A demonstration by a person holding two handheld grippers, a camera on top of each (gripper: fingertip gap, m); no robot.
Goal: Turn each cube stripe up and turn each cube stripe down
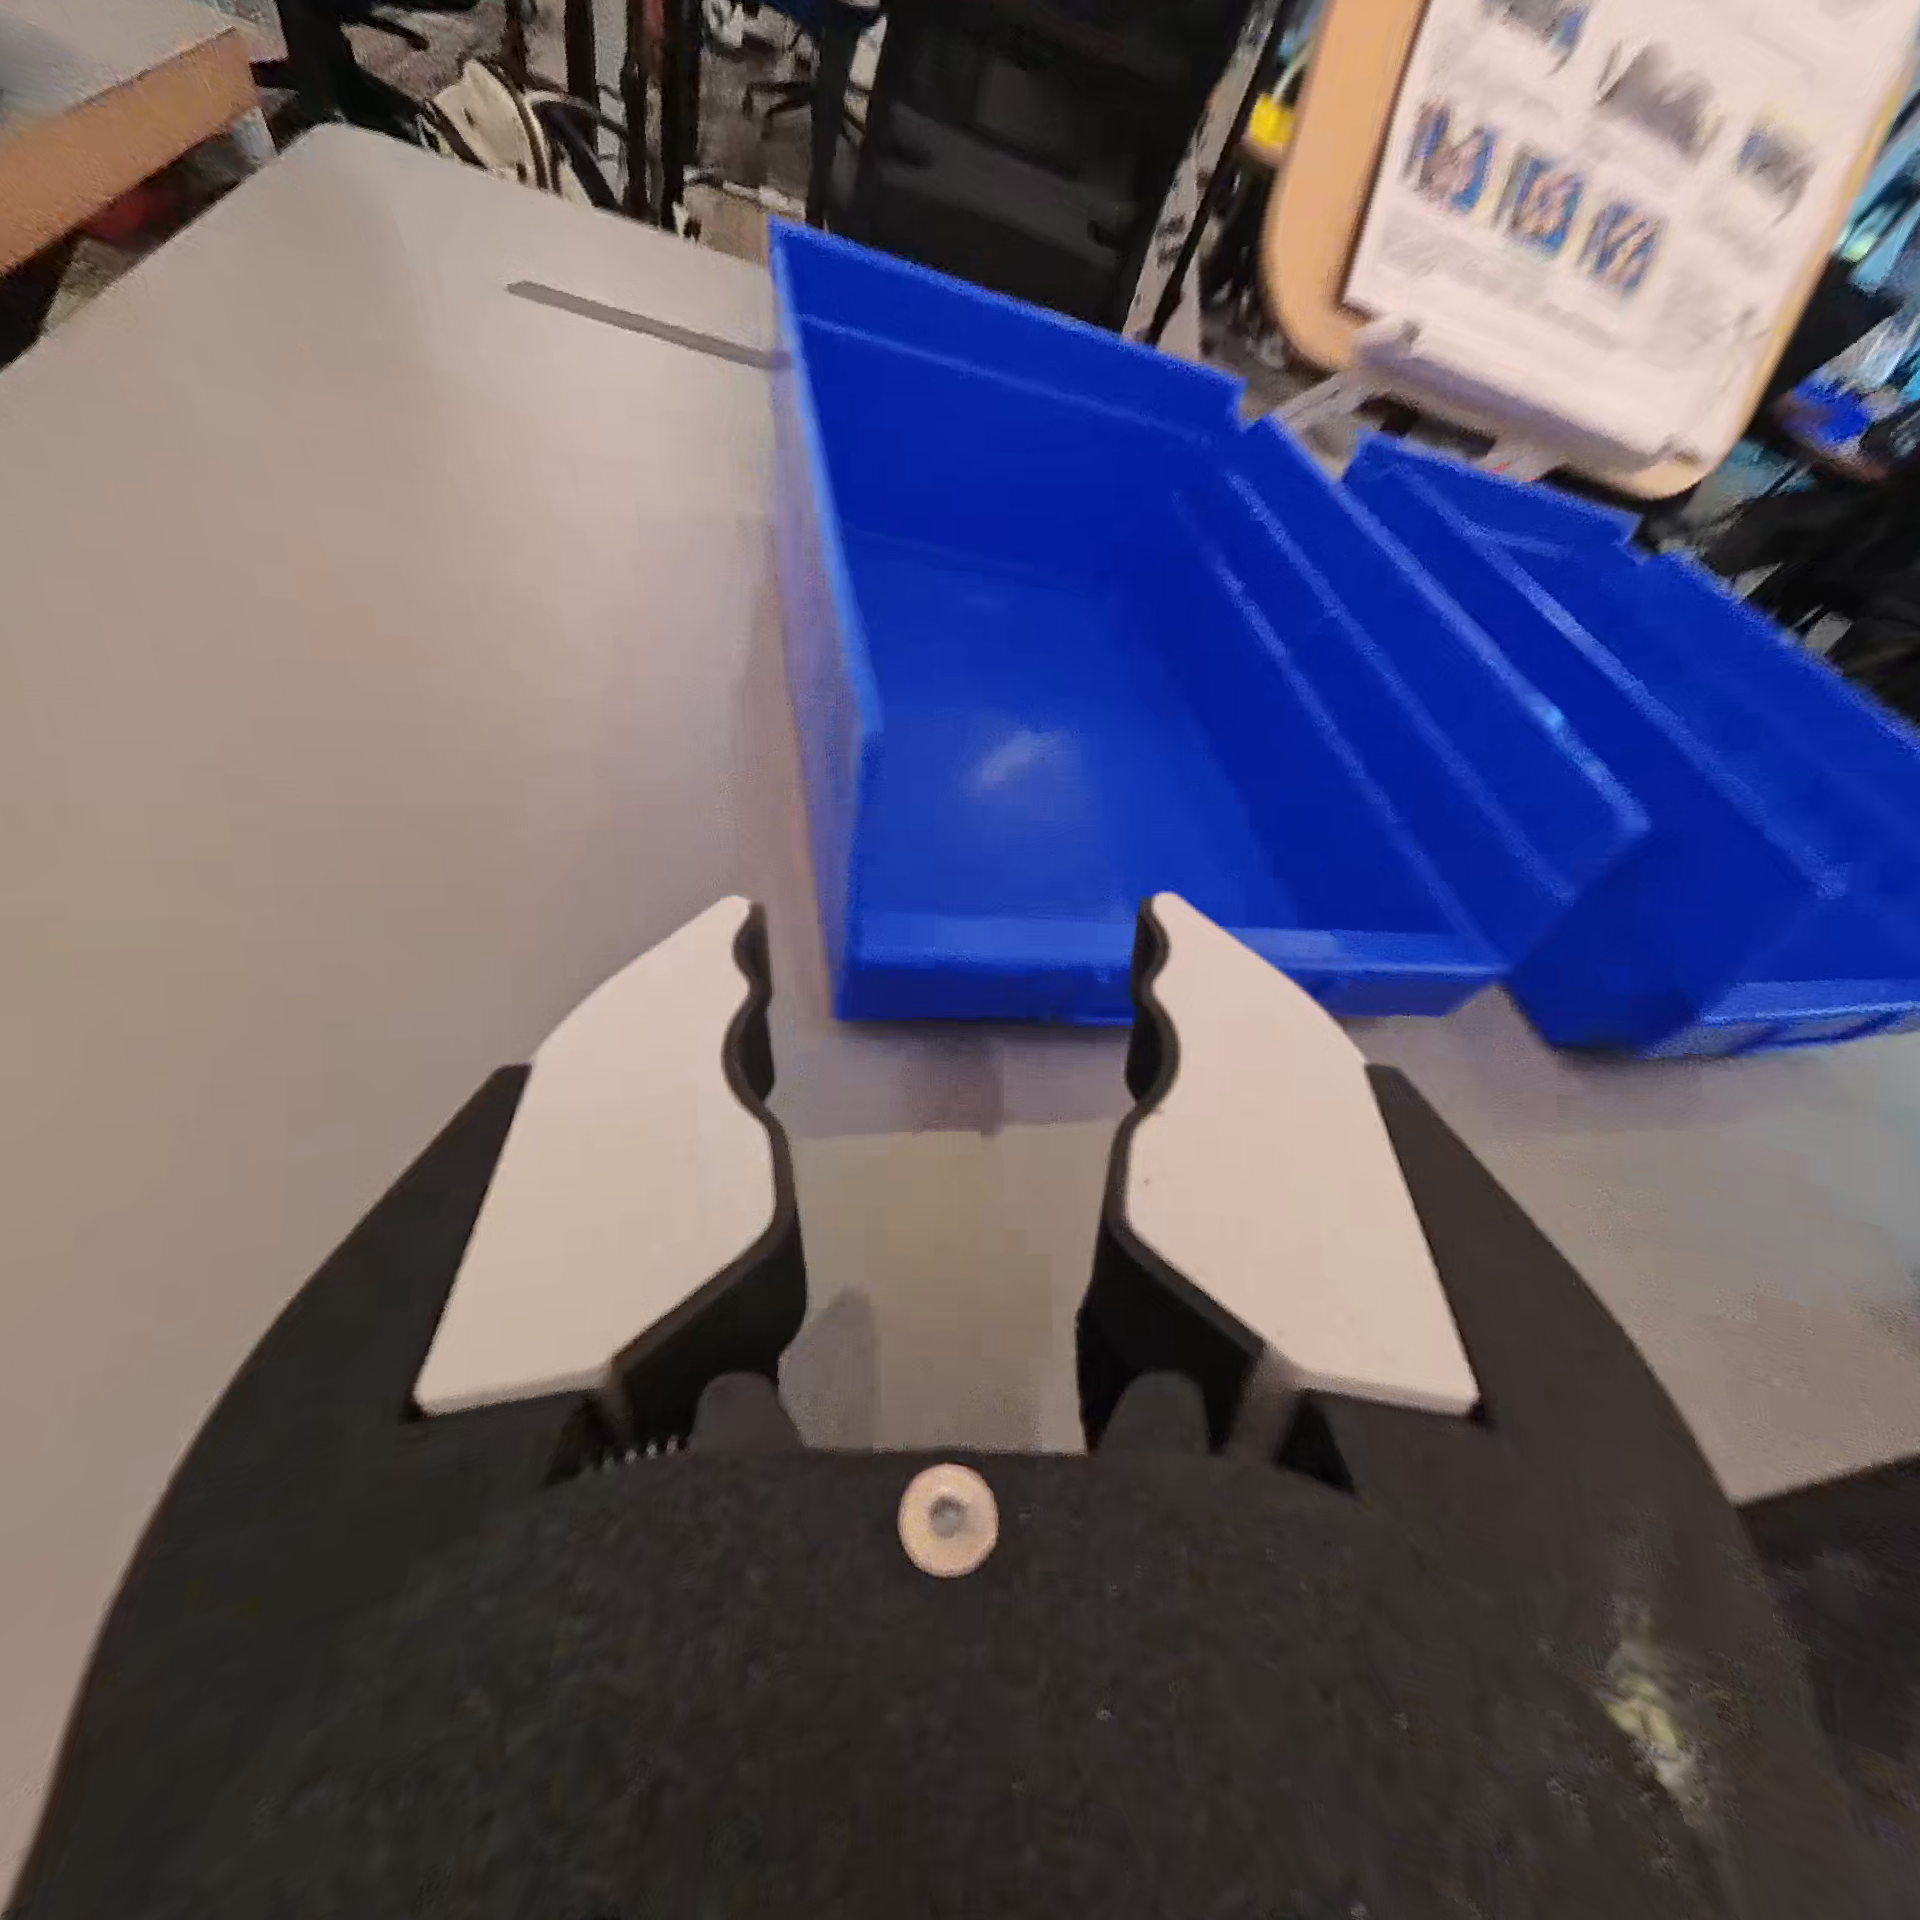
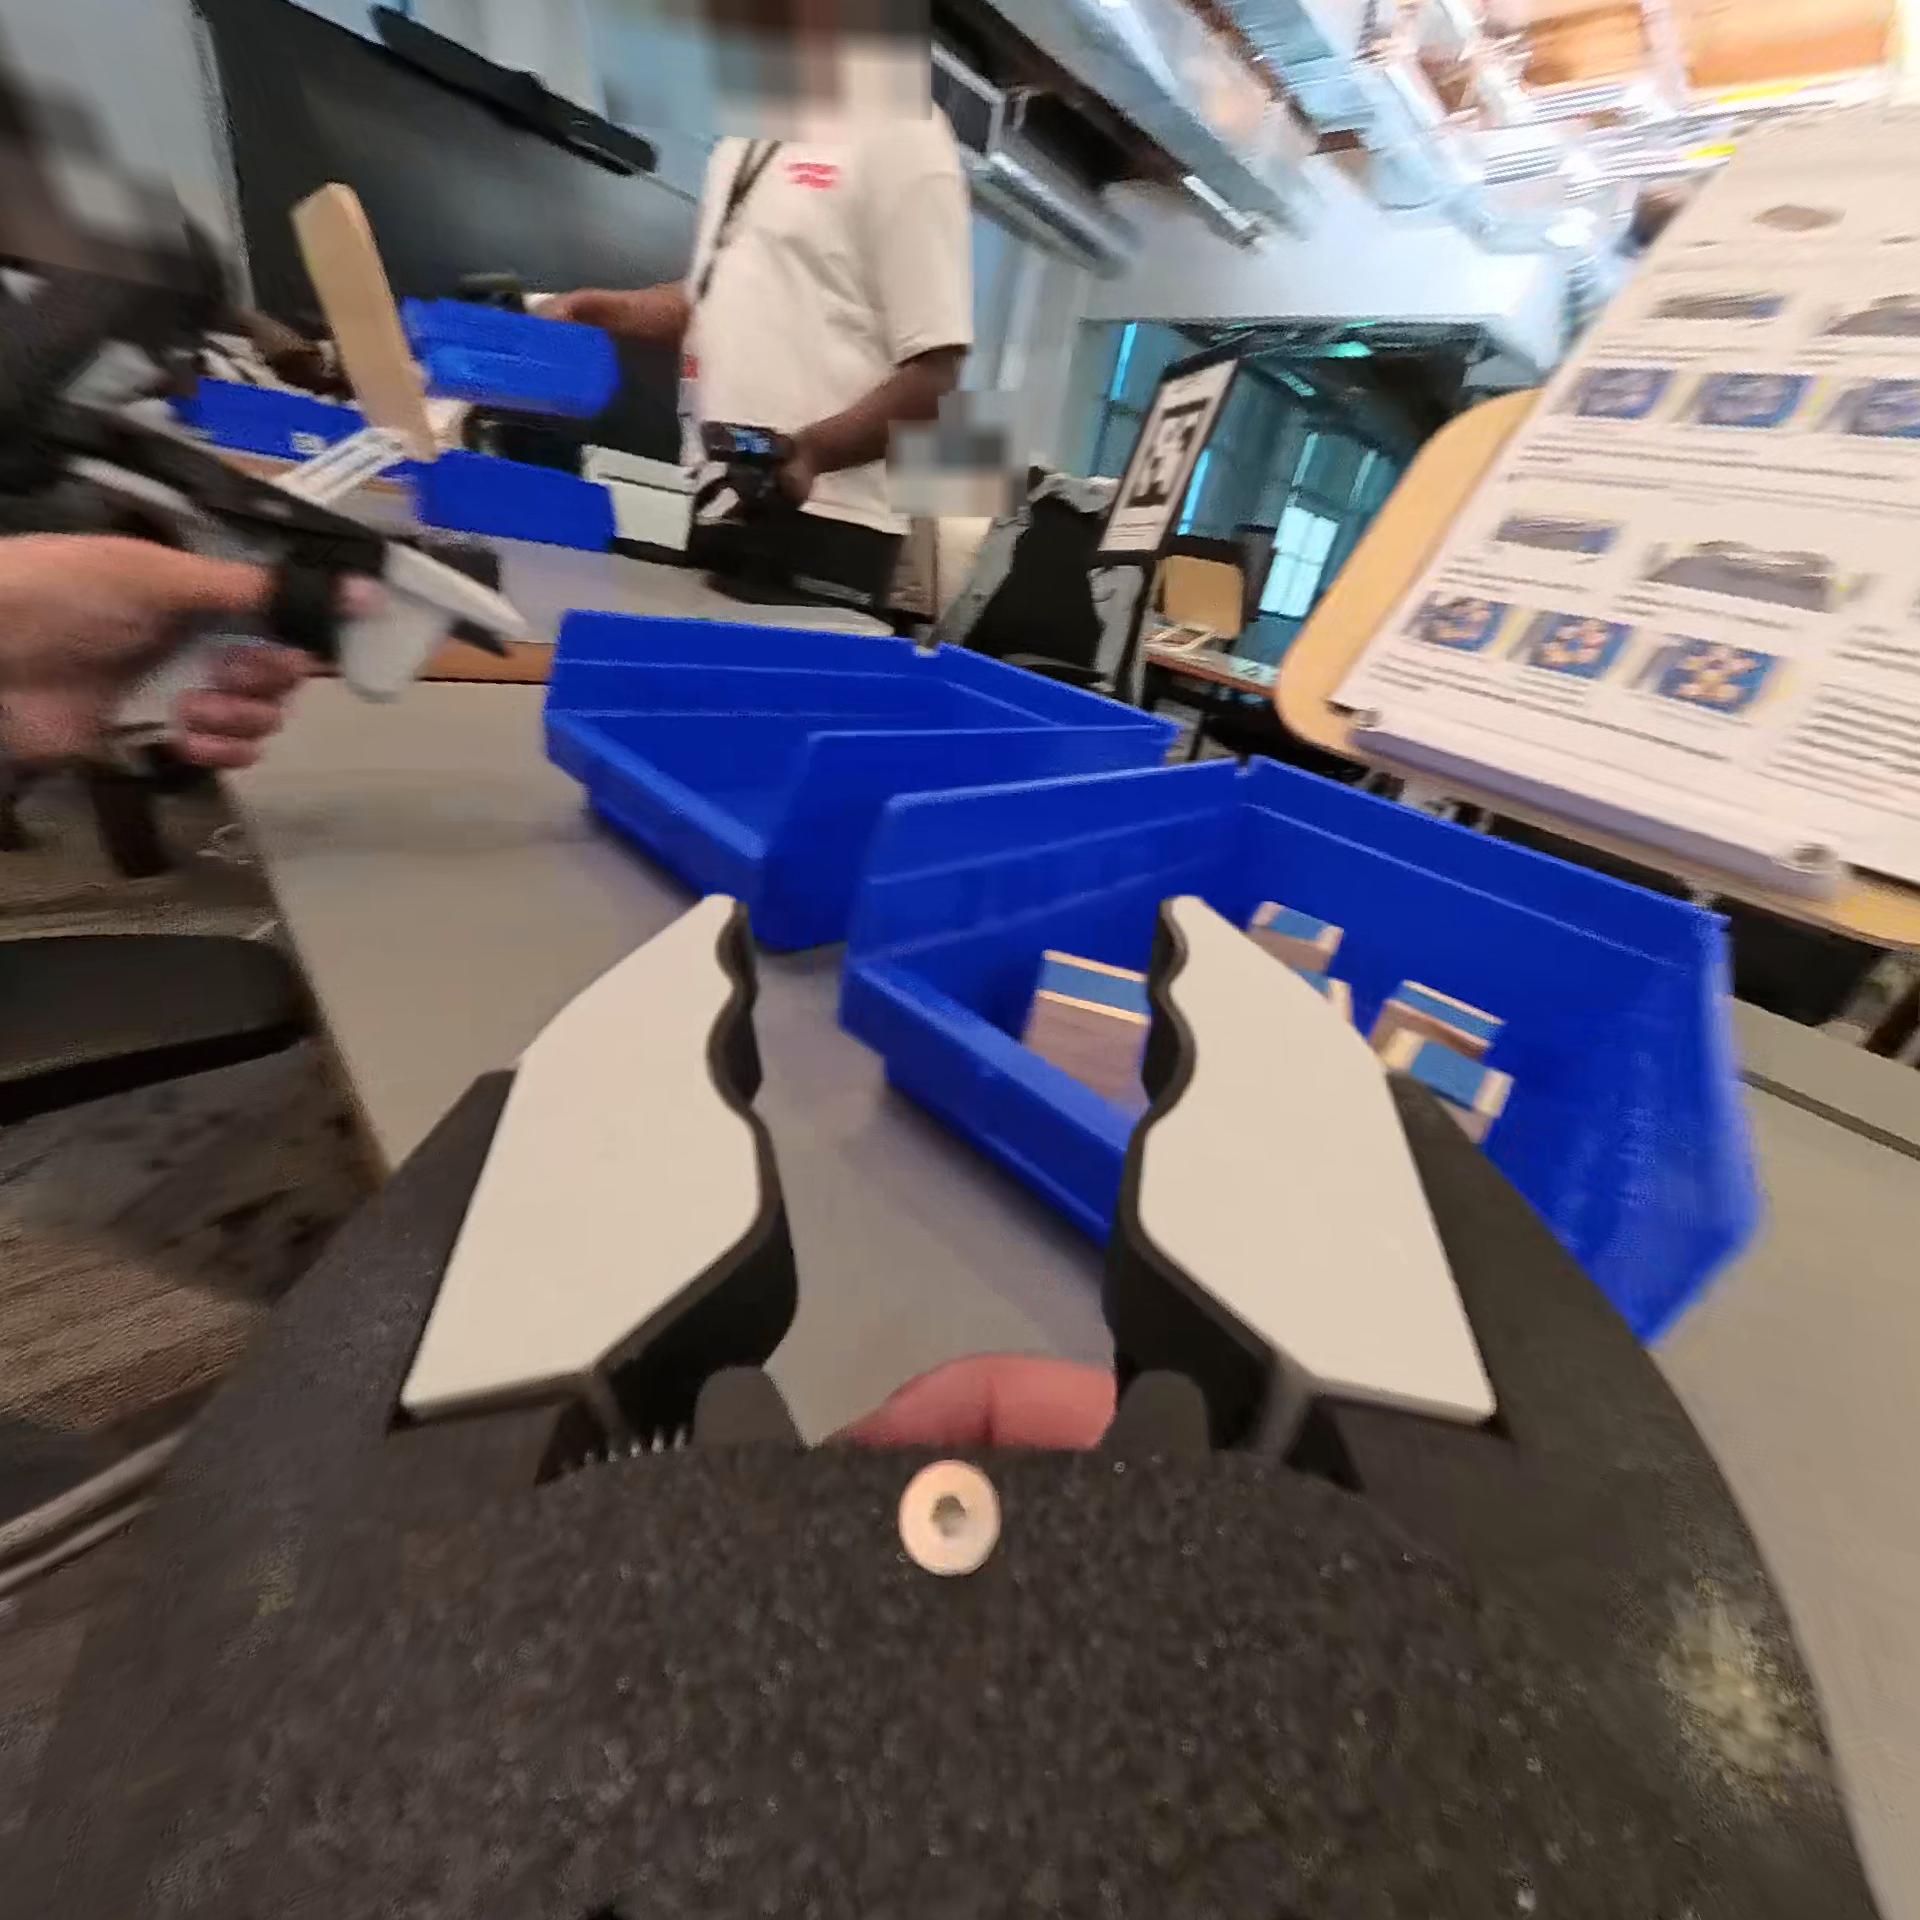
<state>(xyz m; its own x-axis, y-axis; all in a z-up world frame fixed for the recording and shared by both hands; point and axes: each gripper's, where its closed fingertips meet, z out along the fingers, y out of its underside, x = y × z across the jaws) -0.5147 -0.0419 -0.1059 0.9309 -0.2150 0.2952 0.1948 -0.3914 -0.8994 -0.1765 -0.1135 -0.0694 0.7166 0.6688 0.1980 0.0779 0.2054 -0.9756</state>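
Several wooden cubes [image 2: 1091, 1023] with blue stripes lie in the nearer blue bin [image 2: 1621, 1091] in the right wrist view. My right gripper [image 2: 951, 914] is open and empty, held above the table just in front of that bin's near left corner. My left gripper [image 1: 951, 909] is open and empty, just before the near wall of an empty blue bin [image 1: 1039, 727]. A second blue bin [image 1: 1714, 790] lies to its right; its inside is hidden there. In the right wrist view the left gripper [image 2: 436, 613] shows at far left in a hand.
The grey table [image 1: 364, 675] spreads wide to the left of the bins. A board with printed sheets [image 2: 1662, 499] leans at the back right. A person in a white shirt [image 2: 831, 312] stands behind another table with more blue bins [image 2: 509, 358].
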